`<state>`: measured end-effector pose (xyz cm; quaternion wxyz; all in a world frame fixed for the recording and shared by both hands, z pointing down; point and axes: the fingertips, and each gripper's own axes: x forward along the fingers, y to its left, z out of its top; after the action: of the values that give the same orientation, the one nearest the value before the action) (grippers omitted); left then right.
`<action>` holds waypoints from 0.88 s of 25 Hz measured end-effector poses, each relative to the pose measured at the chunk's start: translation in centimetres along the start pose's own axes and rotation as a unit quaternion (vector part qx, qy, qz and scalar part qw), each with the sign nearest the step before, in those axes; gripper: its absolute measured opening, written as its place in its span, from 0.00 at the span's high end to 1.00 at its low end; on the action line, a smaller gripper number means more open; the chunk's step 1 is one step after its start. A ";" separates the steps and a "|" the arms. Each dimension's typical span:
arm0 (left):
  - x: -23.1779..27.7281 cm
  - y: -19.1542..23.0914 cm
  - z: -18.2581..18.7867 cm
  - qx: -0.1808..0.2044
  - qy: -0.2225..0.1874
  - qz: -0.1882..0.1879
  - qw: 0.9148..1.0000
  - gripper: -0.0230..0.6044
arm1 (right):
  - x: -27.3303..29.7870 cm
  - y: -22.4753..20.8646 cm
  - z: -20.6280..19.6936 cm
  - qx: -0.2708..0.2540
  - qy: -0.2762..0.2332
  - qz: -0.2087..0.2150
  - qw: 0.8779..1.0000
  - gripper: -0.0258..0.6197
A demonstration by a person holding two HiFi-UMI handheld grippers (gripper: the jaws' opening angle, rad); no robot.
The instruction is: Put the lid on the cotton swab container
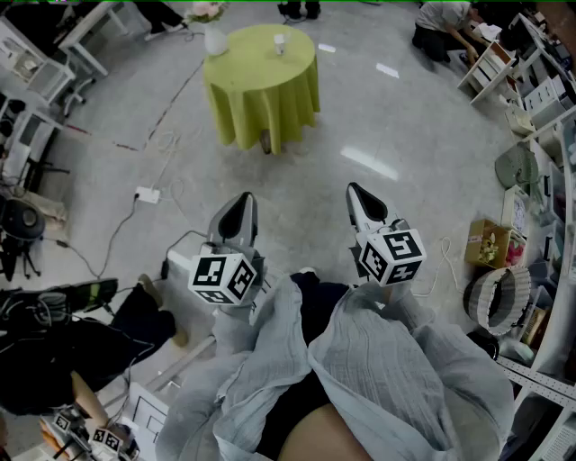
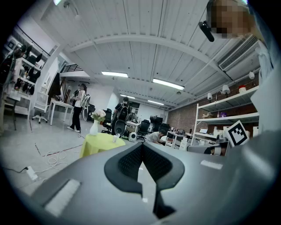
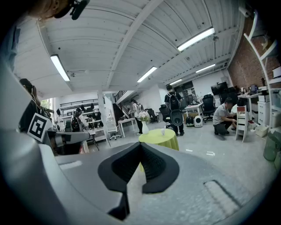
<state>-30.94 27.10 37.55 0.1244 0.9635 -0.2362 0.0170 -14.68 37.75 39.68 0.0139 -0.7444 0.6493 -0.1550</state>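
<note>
Glossy polished floor point(image 1: 387, 117), matt cloth tablecloth point(image 1: 261, 90)

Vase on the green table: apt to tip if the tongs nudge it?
Probably tippy: the vase looks narrow with flowers up top. White, perhaps ceramic, so breakable. The draped tablecloth under it might bunch if pushed.

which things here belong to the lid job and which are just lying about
Job: small white container on the green-clothed table; left tongs and right tongs, both shut and empty. No lid can be made out.
Lying about: vase of flowers, power strip, cardboard box.
</note>
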 end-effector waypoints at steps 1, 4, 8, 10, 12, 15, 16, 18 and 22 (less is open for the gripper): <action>0.2 -0.2 0.1 0.000 0.000 -0.003 1.000 0.93 | -0.1 -0.1 0.0 0.000 0.000 -0.001 1.000 0.96; 0.6 -0.7 -0.1 0.002 0.004 -0.011 1.000 0.94 | -0.3 -0.4 0.0 -0.001 0.000 -0.004 1.000 0.96; 0.5 -0.6 -0.1 0.005 0.007 -0.009 1.000 0.94 | -0.1 -0.2 -0.1 0.003 0.003 0.000 1.000 0.96; 0.5 -0.4 0.1 0.004 0.006 -0.006 1.000 0.94 | 0.1 -0.1 0.2 0.007 0.000 0.004 1.000 0.96; 0.7 -0.1 0.2 0.004 0.008 -0.005 1.000 0.94 | 0.6 0.0 0.4 0.010 -0.001 0.004 1.000 0.96; 1.1 0.4 0.1 0.001 0.009 -0.005 1.000 0.94 | 1.3 -0.2 0.1 0.008 0.005 0.001 1.000 0.96; 1.2 0.5 0.1 0.001 0.010 -0.005 1.000 0.94 | 1.5 -0.3 0.0 0.007 0.006 0.000 1.000 0.96; 1.3 0.5 0.0 0.002 0.011 -0.004 1.000 0.94 | 1.6 -0.4 -0.1 0.008 0.009 0.000 1.000 0.96; 1.2 0.4 0.0 0.000 0.013 -0.005 1.000 0.94 | 1.8 -0.4 -0.2 0.007 0.016 0.001 1.000 0.96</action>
<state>-30.05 26.21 37.79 0.1276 0.9644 -0.2299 0.0289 -14.21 36.10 40.37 0.0092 -0.7412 0.6490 -0.1711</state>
